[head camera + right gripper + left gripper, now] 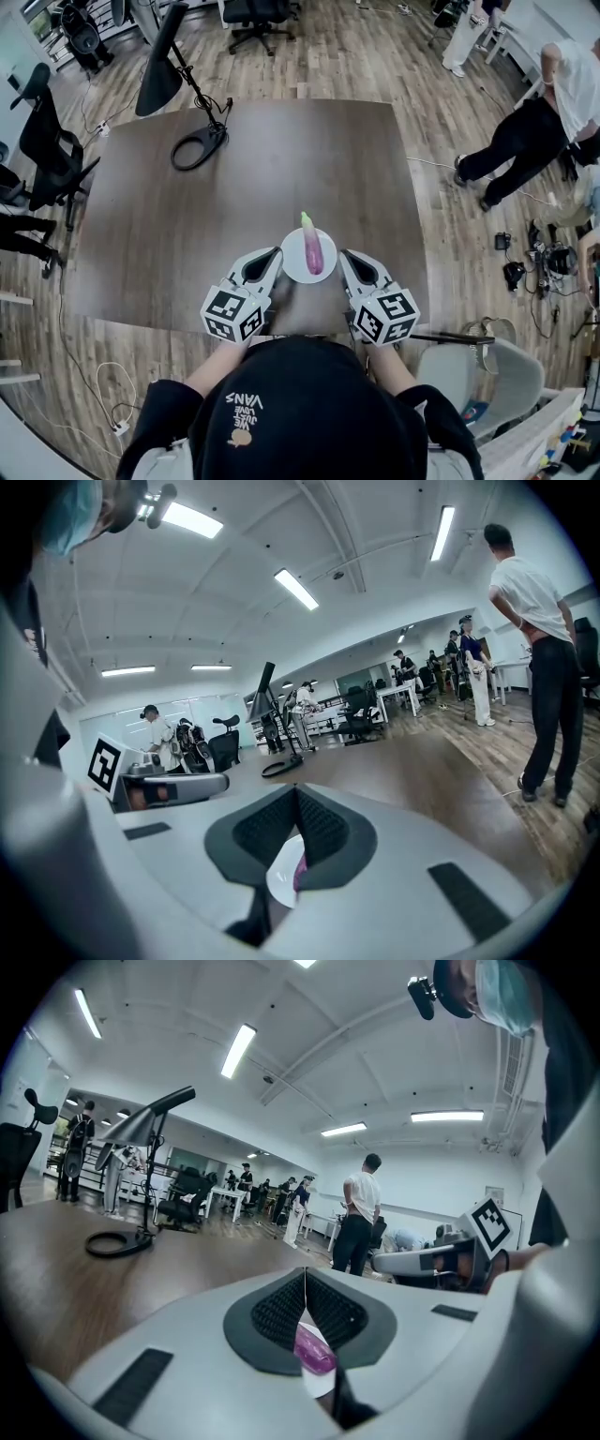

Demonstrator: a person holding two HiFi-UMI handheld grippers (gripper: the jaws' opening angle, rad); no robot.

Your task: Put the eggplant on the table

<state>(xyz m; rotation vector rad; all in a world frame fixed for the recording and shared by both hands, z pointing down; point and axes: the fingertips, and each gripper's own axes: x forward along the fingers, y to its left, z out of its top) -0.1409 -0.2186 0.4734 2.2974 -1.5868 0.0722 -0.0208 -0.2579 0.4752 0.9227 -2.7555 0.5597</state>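
Nearest, at the front edge of the bench [281, 159], the left gripper [275, 255] and the right gripper [345, 255] are both clenched - jaws together, nothing between them. A white plate [292, 263] sits between their tips, with the left gripper just beside it at 9 o'clock and the right at 3 o'clock. The eggplant [314, 253] lies on the plate, its green stem pointing to 12 o'clock and reaching past the far rim. Farther off, at about 10 o'clock from the plate, a black lamp [161, 70] stands on the bench.
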